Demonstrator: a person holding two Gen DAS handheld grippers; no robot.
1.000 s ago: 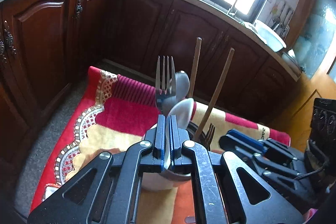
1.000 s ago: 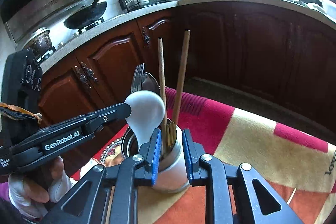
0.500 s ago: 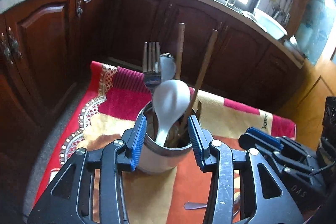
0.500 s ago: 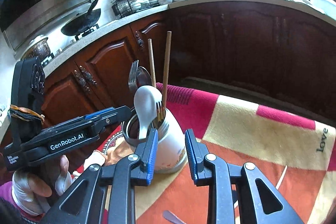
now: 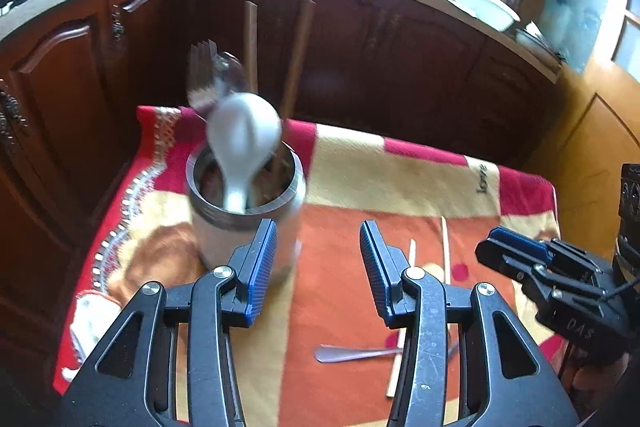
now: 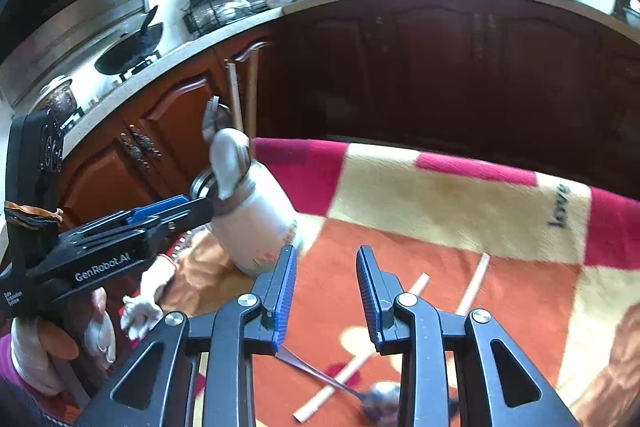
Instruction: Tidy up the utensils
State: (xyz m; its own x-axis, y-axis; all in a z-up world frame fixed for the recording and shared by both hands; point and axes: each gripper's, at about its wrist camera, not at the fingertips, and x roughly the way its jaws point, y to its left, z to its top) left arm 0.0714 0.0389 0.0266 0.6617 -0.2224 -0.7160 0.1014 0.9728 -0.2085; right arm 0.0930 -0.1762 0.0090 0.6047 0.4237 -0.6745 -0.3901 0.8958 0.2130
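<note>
A metal utensil holder [image 5: 244, 223] stands on the patterned cloth [image 5: 360, 179] with a white spoon [image 5: 244, 143], a fork [image 5: 202, 75] and two wooden chopsticks [image 5: 296, 59] upright in it. My left gripper [image 5: 318, 231] is just right of the holder, its jaws opening with nothing between them. My right gripper [image 6: 326, 253] is back from the holder [image 6: 256, 227], jaws also opening and empty. On the cloth lie a metal spoon [image 6: 376, 403] and two pale chopsticks [image 6: 360, 363]. The left gripper [image 6: 196, 205] shows beside the holder in the right wrist view.
Dark wooden cabinets [image 5: 400, 59] run behind the cloth-covered surface under a counter with a dish rack [image 6: 224, 3] and a wok [image 6: 128, 51]. A gloved hand [image 6: 36, 351] holds the left gripper. The right gripper's body [image 5: 536, 267] sits at the right edge.
The left gripper let go of the white spoon, which now stands in the holder. Both grippers drew back from the holder. The right jaws widened.
</note>
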